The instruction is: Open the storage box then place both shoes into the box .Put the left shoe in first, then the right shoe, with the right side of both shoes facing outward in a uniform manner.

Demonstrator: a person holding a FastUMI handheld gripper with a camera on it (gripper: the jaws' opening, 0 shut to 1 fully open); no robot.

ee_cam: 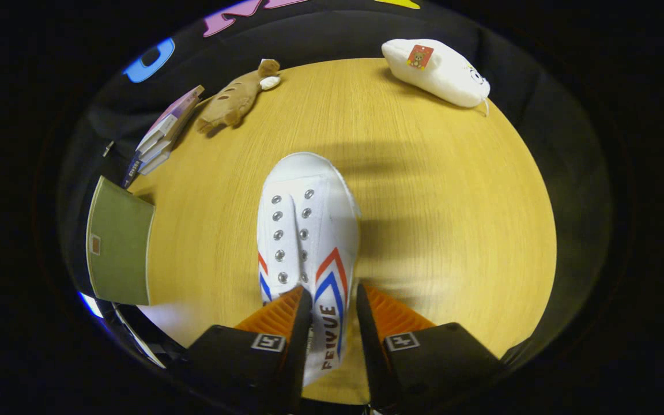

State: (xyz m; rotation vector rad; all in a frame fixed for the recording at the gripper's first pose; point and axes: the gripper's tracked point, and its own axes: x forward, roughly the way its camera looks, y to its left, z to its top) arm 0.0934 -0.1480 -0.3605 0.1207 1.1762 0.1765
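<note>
Gripper [334, 300] fingers are seen closed on the side wall of a white shoe [306, 230], one finger inside the opening, the other pressed against the outer side with the red and blue stripes. Shoe is held toe away from the fingers, above the middle of the round wooden table [453, 230] (contact with the tabletop cannot be told). Green box [119, 248] is noted at the table's left edge, lid shut. Stack of books [162, 135] lies at the far left edge, brown plush animal [234, 101] just beside it. White plush toy [436, 69] rests at the far right edge, well apart from the shoe.
</note>
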